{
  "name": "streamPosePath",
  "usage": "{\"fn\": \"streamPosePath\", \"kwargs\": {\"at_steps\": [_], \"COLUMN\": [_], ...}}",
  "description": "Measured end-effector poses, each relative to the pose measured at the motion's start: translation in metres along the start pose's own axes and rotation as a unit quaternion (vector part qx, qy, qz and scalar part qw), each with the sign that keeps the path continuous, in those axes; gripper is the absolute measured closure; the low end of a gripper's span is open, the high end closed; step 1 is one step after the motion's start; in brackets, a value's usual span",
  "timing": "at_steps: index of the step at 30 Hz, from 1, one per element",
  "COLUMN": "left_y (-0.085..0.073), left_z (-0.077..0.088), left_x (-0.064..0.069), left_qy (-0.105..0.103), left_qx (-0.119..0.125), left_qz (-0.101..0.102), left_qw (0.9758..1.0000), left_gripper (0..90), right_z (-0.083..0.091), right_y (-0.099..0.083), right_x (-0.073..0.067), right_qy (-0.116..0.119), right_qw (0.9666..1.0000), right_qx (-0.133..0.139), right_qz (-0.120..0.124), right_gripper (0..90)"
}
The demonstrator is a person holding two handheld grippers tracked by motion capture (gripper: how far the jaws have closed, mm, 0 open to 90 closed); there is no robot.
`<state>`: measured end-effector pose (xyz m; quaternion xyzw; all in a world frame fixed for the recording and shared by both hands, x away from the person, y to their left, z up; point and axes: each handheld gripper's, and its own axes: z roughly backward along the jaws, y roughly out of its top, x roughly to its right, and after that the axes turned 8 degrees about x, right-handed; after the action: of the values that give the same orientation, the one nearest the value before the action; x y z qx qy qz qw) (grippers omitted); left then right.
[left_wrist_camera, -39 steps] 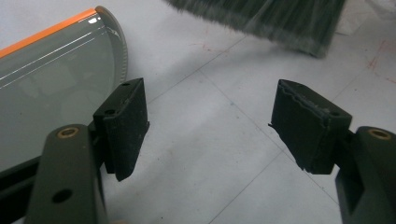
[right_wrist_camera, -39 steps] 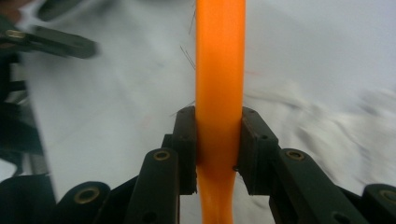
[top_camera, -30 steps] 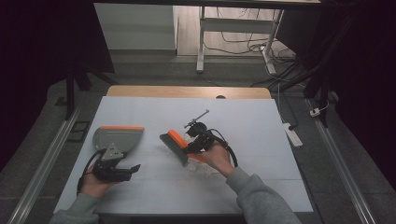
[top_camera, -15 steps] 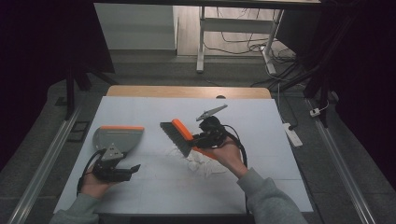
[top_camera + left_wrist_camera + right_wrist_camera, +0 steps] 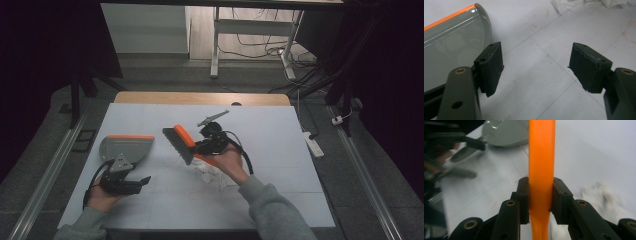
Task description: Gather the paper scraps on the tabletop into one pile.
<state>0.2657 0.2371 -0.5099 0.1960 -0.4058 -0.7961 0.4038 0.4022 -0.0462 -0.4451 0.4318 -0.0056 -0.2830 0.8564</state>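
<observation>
A brush (image 5: pixel 179 144) with dark bristles and an orange handle (image 5: pixel 541 157) hangs tilted over the middle of the white table (image 5: pixel 280 150). My right gripper (image 5: pixel 209 144) is shut on that handle, its pads (image 5: pixel 560 197) pressing it from both sides. A crumpled white paper (image 5: pixel 212 175) lies on the table just under the right hand. At the left sits a grey dustpan (image 5: pixel 125 147) with an orange edge. My left gripper (image 5: pixel 142 181) rests near the front of it, open, with bare table between its pads (image 5: pixel 490 67); the dustpan (image 5: pixel 449 47) is to their left.
A wooden strip (image 5: pixel 200 97) borders the table's far edge. A white power strip (image 5: pixel 312 142) lies on the floor to the right, and metal rails (image 5: pixel 45 175) run along the floor on both sides. Faint red marks (image 5: pixel 627 27) dot the table surface.
My right hand has lifted the brush and carried it a little away from the front edge, uncovering the crumpled paper. The left gripper and the dustpan have stayed put.
</observation>
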Motion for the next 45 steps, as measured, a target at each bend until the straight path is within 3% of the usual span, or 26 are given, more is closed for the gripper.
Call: {"fn": "streamPosePath", "kwargs": {"at_steps": [4, 8, 14, 18, 25, 34, 45], "left_y": [-0.001, -0.003, -0.002, -0.001, -0.001, -0.001, 0.0], "left_z": [0.0, 0.001, 0.0, 0.0, 0.0, 0.0, 0.0], "left_x": [-0.001, -0.003, -0.001, -0.001, -0.001, 0.0, -0.001], "left_qy": [-0.001, 0.0, 0.0, 0.0, 0.001, 0.001, 0.0], "left_qx": [0.0, 0.001, -0.001, -0.001, 0.0, -0.001, 0.0], "left_qz": [0.002, 0.004, 0.001, 0.001, 0.001, 0.001, 0.004], "left_qw": [1.0, 1.0, 1.0, 1.0, 1.0, 1.0, 1.0], "left_gripper": [28.5, 28.5, 28.5, 28.5, 28.5, 28.5, 28.5], "right_z": [-0.038, -0.045, -0.016, 0.006, 0.036, 0.062, 0.099], "right_y": [0.003, 0.003, -0.002, -0.003, 0.004, -0.008, -0.031], "right_x": [0.002, 0.006, 0.026, 0.026, 0.009, 0.016, 0.025], "right_qy": [0.006, -0.026, -0.065, -0.054, -0.038, -0.047, -0.046], "right_qw": [0.9998, 0.9991, 0.9973, 0.9985, 0.9985, 0.9981, 0.997], "right_qx": [-0.014, -0.034, -0.03, -0.001, 0.04, 0.04, 0.061], "right_qz": [-0.015, 0.001, -0.017, -0.012, 0.004, -0.001, -0.01], "right_gripper": [70.5, 70.5, 70.5, 70.5, 70.5, 70.5, 70.5]}}
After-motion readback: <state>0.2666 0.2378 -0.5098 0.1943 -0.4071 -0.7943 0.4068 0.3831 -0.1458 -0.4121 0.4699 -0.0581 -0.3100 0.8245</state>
